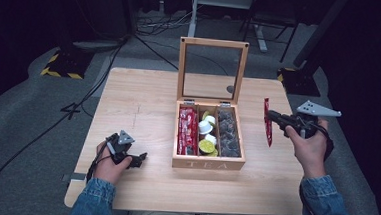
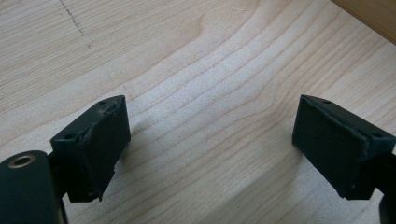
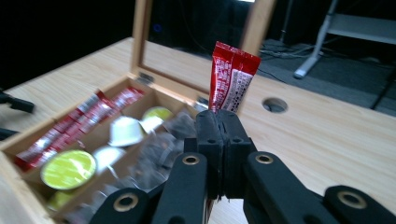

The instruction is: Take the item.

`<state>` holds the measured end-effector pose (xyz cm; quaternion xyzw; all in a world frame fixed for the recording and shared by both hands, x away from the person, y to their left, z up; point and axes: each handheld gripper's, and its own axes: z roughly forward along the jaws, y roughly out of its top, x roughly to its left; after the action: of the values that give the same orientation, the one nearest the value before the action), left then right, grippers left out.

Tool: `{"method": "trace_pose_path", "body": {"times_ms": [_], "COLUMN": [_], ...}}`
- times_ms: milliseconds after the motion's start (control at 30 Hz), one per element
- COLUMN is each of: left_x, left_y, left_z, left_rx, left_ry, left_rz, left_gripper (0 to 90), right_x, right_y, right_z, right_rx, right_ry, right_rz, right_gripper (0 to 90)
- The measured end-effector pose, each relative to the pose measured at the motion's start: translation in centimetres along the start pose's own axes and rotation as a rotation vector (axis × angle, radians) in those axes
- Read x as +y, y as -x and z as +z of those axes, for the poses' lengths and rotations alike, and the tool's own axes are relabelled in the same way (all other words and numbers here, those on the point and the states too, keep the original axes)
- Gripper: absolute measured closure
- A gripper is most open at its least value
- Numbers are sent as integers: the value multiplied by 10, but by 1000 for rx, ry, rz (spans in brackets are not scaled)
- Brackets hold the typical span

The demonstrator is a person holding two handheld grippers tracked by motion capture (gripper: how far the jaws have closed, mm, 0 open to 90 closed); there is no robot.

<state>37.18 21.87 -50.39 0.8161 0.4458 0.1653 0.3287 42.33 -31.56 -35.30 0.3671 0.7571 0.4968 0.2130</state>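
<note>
1. Two hand-held grippers over a light wooden table (image 1: 143, 109), one at each side of a wooden tea box (image 1: 208, 162).
2. Left gripper (image 1: 134, 159) low near the table's front left corner, held in the left hand (image 1: 109, 163); jaws spread wide apart with bare wood grain between them in the left gripper view, nothing gripped.
3. Right gripper (image 1: 274, 116) raised near the table's right edge, held in the right hand (image 1: 310, 145); jaws pressed together on a red sachet (image 1: 267, 121), pinched at its lower part in the right gripper view, upper end standing up above the jaw tips (image 3: 232, 78).
4. Tea box near the middle of the table toward the front edge, glass-paned lid (image 1: 212, 68) standing upright at the back, "TEA" on the front wall.
5. Three compartments: red sachets (image 1: 187, 130) in the left one, white and green capsules (image 1: 207, 136) in the middle, dark wrapped tea bags (image 1: 228, 132) in the right.
6. Round hole (image 3: 274, 105) in the tabletop behind the box, toward the back edge.
</note>
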Motion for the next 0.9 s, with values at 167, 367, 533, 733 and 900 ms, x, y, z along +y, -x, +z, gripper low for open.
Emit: {"method": "trace_pose_path", "body": {"times_ms": [167,367,533,733,900], "left_x": [0,0,0,0,1], "left_y": [0,0,0,0,-1], "left_z": [0,0,0,0,1], "left_rx": [0,0,0,-1,-7], "left_ry": [0,2,1,1,2], "left_rz": [0,-1,0,2,2], "left_gripper": [116,116,116,116,114], "right_x": [-20,-29,-44,-61,-77], "right_y": [12,21,33,47,56], "right_z": [0,4,12,16,21], "right_rx": [-28,-41,-70,-103,-125], "right_ry": [-11,-54,-90,-111,-138], "right_rz": [12,-8,15,42,57], "right_gripper": [890,889,889,889,889]}}
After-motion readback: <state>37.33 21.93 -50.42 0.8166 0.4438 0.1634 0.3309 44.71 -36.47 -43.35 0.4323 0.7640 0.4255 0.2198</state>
